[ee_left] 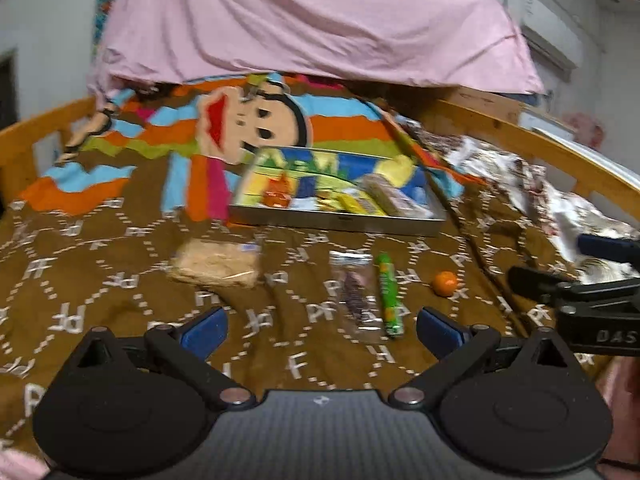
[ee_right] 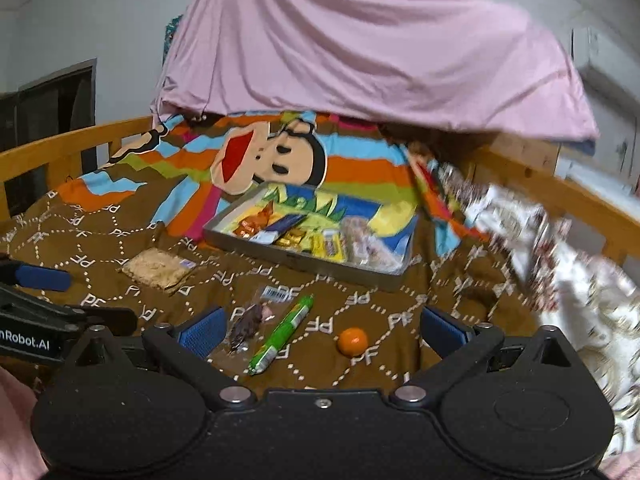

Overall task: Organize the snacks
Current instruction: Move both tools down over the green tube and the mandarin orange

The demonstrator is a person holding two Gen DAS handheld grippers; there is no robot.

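A metal tray (ee_left: 340,225) (ee_right: 304,266) with several snacks in it lies on the brown blanket. In front of it lie a clear bag of beige crackers (ee_left: 218,264) (ee_right: 158,269), a clear packet of dark snack (ee_left: 354,292) (ee_right: 250,326), a green candy tube (ee_left: 388,294) (ee_right: 282,334) and a small orange (ee_left: 445,283) (ee_right: 352,341). My left gripper (ee_left: 320,330) is open and empty above the blanket, short of the packet and tube. My right gripper (ee_right: 320,330) is open and empty, with the tube and the orange between its fingers' line of sight.
A wooden bed rail (ee_right: 60,148) runs around the bed. A pink sheet (ee_right: 360,48) hangs over the far end. A crumpled patterned cloth (ee_right: 560,248) lies at the right. The other gripper shows at the right edge of the left view (ee_left: 580,292) and the left edge of the right view (ee_right: 44,304).
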